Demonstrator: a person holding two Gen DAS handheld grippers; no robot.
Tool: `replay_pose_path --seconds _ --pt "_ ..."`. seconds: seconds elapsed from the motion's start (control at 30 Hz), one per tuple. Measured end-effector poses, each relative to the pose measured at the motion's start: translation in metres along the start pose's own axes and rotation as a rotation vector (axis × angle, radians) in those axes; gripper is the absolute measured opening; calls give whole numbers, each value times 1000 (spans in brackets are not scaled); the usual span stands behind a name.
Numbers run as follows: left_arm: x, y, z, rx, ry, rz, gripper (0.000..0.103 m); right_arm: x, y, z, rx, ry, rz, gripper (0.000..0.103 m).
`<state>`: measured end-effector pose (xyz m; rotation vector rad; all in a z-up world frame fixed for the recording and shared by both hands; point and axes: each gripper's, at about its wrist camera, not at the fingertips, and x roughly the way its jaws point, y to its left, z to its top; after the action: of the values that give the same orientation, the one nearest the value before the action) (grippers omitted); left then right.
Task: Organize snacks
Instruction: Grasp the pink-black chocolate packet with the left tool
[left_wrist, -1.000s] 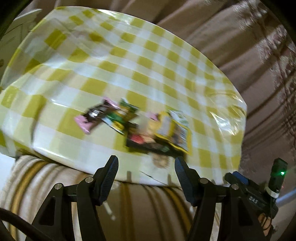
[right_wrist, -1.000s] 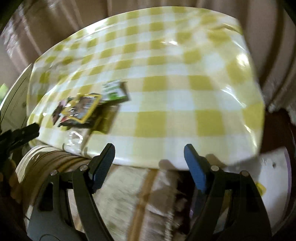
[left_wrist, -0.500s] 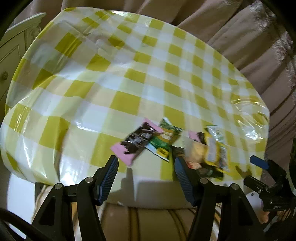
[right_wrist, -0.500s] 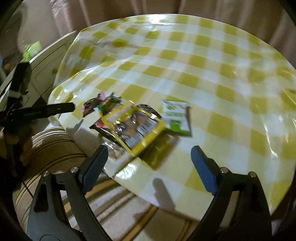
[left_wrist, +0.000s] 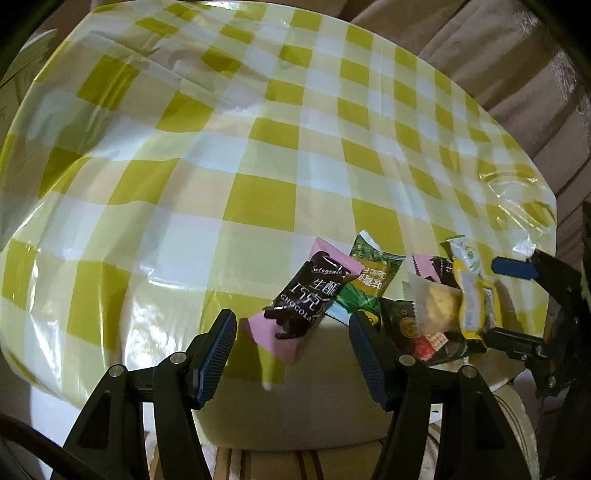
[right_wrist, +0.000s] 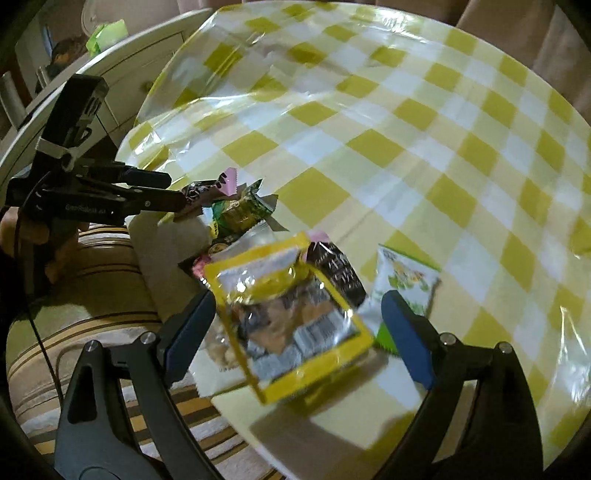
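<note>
A pile of snack packets lies at the near edge of a round table (left_wrist: 258, 155) with a yellow-and-white check cloth. My left gripper (left_wrist: 291, 347) is open, its fingers on either side of the near end of a pink-and-black chocolate packet (left_wrist: 306, 306); a green packet (left_wrist: 365, 284) lies beside that. My right gripper (right_wrist: 299, 332) is open wide over a yellow-bordered clear packet (right_wrist: 291, 314), which lies between its jaws with the pads off it. A white-and-green packet (right_wrist: 402, 280) and a black packet (right_wrist: 336, 269) lie just behind. The left gripper (right_wrist: 173, 192) shows by the pink packet (right_wrist: 207, 192).
A clear cracker packet (left_wrist: 436, 299) and a dark packet (left_wrist: 402, 328) sit in the pile's middle. A striped rug (right_wrist: 92, 266) lies below the table edge. A white cabinet (right_wrist: 147, 55) stands at the left and brown curtains (left_wrist: 517, 74) hang behind.
Both grippers have come in from below the table edge to the snack pile. The right gripper's jaws have widened and it has rolled; the yellow-bordered packet now lies between them.
</note>
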<state>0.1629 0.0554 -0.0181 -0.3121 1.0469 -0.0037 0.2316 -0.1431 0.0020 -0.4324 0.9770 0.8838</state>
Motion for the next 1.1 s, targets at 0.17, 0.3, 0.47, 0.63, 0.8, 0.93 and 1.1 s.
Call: replay_pose_path --seconds 0.17,0.3,0.47,0.63,0.8,0.93,1.1 --pt "9 1 9 32 -1 18 64 16 -3 4 -17 45 52 92" --pt "17 3 13 40 9 16 64 24 -2 -2 17 77 52 92" --pt "23 -1 14 70 15 14 55 19 5 -17 71 48 22 92" --pt "23 -3 11 91 17 23 32 12 11 -36 139 41 -32 90" --pt "23 -8 7 112 18 41 29 5 6 -53 264 57 -53 90" --pt "22 -12 4 126 22 49 23 2 10 -53 337 84 -74 90" --pt "21 -13 0 126 21 48 22 19 27 -50 401 157 -96 90"
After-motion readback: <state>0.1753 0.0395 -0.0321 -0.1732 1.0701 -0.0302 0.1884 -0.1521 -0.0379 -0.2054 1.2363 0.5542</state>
